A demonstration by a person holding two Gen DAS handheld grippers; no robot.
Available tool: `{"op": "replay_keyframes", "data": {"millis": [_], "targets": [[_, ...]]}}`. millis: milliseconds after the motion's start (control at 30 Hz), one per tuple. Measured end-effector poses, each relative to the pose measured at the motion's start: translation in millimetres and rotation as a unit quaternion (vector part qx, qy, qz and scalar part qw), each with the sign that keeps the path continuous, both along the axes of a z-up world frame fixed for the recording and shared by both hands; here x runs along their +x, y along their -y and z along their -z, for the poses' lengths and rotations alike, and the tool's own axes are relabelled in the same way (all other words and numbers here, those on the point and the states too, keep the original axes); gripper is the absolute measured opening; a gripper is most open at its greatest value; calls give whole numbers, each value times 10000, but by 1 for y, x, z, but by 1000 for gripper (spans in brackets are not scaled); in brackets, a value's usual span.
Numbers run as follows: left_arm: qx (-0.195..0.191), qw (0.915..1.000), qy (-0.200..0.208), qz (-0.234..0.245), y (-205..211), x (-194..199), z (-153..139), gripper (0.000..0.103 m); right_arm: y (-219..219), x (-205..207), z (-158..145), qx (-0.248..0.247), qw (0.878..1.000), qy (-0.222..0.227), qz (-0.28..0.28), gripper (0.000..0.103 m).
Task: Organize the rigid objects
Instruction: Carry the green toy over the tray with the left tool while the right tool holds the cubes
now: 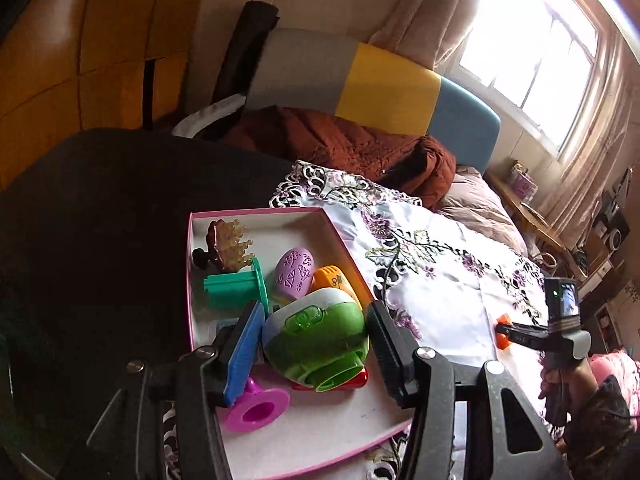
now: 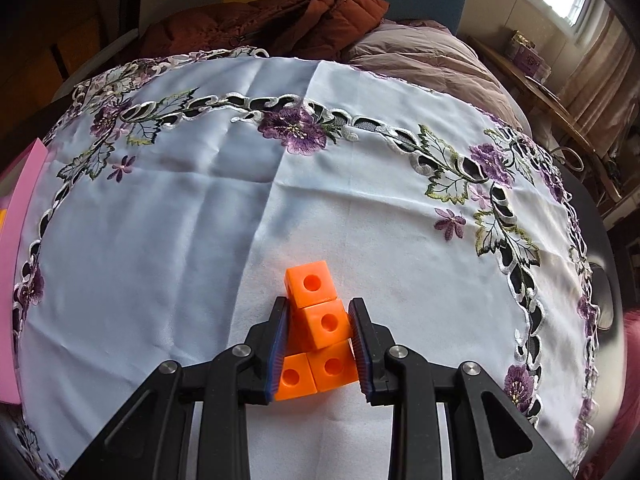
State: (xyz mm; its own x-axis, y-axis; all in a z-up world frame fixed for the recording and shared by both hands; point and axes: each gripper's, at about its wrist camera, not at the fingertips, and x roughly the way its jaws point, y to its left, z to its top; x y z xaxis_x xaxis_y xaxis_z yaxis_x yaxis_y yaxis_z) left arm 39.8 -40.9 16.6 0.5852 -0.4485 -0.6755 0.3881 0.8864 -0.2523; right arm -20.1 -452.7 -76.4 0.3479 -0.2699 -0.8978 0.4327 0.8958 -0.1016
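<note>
My left gripper [image 1: 316,312] is shut on a green and white plastic toy [image 1: 320,332], its blue pad on the left side and its black finger on the right. The toy hangs low over a white box with a pink rim [image 1: 340,236]. In the box lie a purple egg [image 1: 294,272], a teal piece [image 1: 236,286], a brown brush with yellow bristles [image 1: 224,248], an orange item [image 1: 332,278] and a magenta cup [image 1: 258,404]. My right gripper [image 2: 319,308] is shut on a cluster of orange cubes [image 2: 316,320] with round holes, resting on the tablecloth. The right gripper [image 1: 506,328] also shows at the right of the left wrist view.
A white tablecloth [image 2: 180,220] embroidered with purple flowers covers the table. The box's pink side [image 2: 24,208] shows at the left edge. Behind the table lie a brown jacket [image 1: 360,152], a pillow and a grey, yellow and blue headboard [image 1: 380,88]. A person's hand [image 1: 560,384] holds the right gripper.
</note>
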Motion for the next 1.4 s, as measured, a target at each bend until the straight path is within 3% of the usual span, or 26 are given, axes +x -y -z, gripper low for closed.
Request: {"op": "replay_keyframes", "data": {"millis": [433, 767, 1400], "targets": [[587, 9979, -68, 284, 12, -30, 12, 54, -1, -1, 0, -69, 10000, -12, -37, 30], [870, 9954, -293, 262, 19, -22, 36, 54, -1, -1, 0, -75, 10000, -14, -39, 30], [962, 9945, -351, 240, 35, 12, 57, 54, 1, 0, 1, -99, 9999, -15, -20, 30]]}}
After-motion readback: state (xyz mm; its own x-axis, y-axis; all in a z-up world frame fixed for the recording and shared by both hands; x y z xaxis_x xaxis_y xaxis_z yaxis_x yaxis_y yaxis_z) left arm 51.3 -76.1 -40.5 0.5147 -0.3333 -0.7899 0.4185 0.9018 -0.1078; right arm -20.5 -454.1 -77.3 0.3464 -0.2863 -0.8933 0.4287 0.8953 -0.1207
